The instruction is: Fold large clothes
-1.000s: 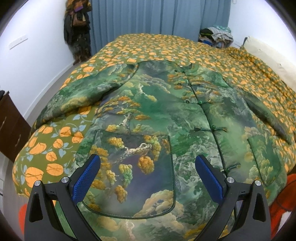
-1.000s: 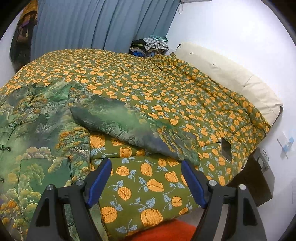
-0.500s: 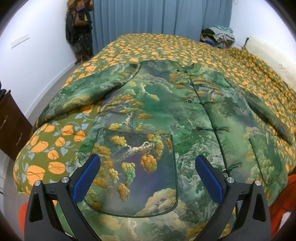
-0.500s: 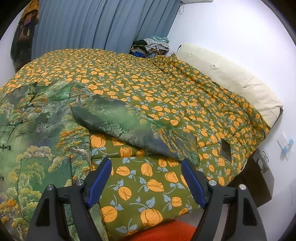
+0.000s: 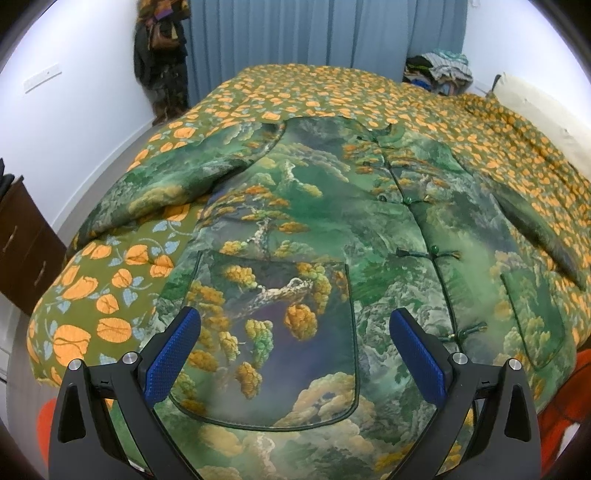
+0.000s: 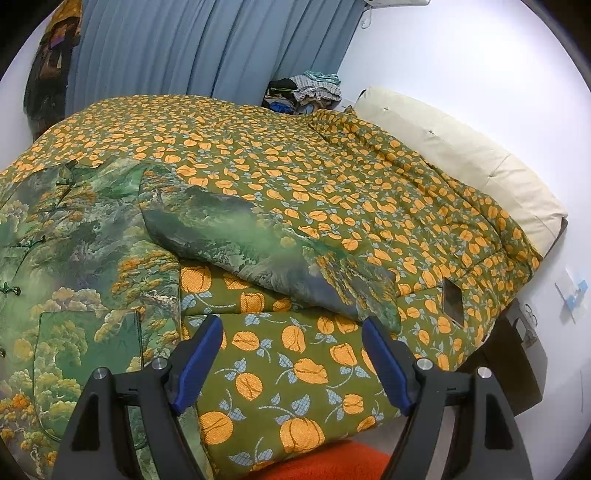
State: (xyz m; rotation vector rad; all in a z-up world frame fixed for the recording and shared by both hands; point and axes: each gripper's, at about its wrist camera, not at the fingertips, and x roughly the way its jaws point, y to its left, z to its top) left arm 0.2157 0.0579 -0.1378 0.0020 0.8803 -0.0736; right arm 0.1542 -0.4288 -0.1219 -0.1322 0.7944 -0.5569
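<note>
Left gripper: blue-padded fingers spread wide, nothing between them, poised above the lower front of the jacket, over its large patch pocket. Right gripper: fingers also wide apart and empty, over the folded edge of the quilt, just short of the jacket's sleeve. Jacket: green padded, landscape print, lies face up and flat on the bed, knot-button front closed, collar at the far end, both sleeves angled outward and down. Quilt: olive with orange flowers, covers the whole bed. Cream pillow along the right wall; small pile of clothes in the far corner; blue curtain behind.
</note>
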